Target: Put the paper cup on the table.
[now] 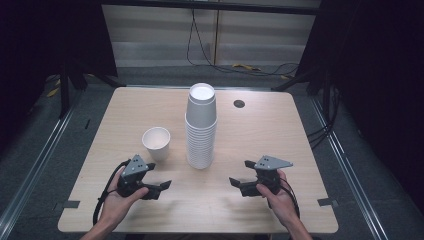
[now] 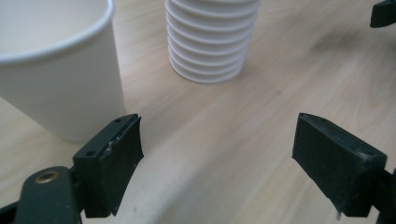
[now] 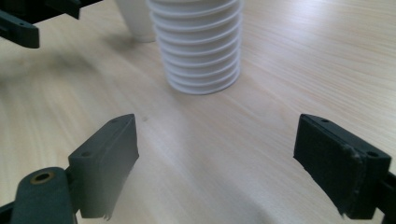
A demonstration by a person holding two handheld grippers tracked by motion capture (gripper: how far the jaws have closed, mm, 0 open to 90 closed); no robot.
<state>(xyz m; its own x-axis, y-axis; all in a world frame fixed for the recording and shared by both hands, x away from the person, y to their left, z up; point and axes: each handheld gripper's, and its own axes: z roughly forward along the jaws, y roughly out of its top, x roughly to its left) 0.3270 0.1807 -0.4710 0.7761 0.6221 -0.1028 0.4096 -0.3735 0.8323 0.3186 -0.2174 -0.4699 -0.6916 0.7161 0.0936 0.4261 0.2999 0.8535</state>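
Pale wood table (image 1: 250, 130) carries a tall stack of white cups (image 1: 201, 127) at its middle and a single cup (image 1: 156, 143) at the stack's 9 o'clock. From above, the left gripper (image 1: 159, 176) sits at the stack's 7 o'clock and the right gripper (image 1: 240, 175) at its 5 o'clock, both with jaws wide apart and holding nothing. Only the high view shows the stack's top; the left gripper view shows the single cup just beyond one jaw, not touching.

single white paper cup (image 1: 156, 143) upright, empty | tall cup stack (image 1: 201, 126) just right, apart
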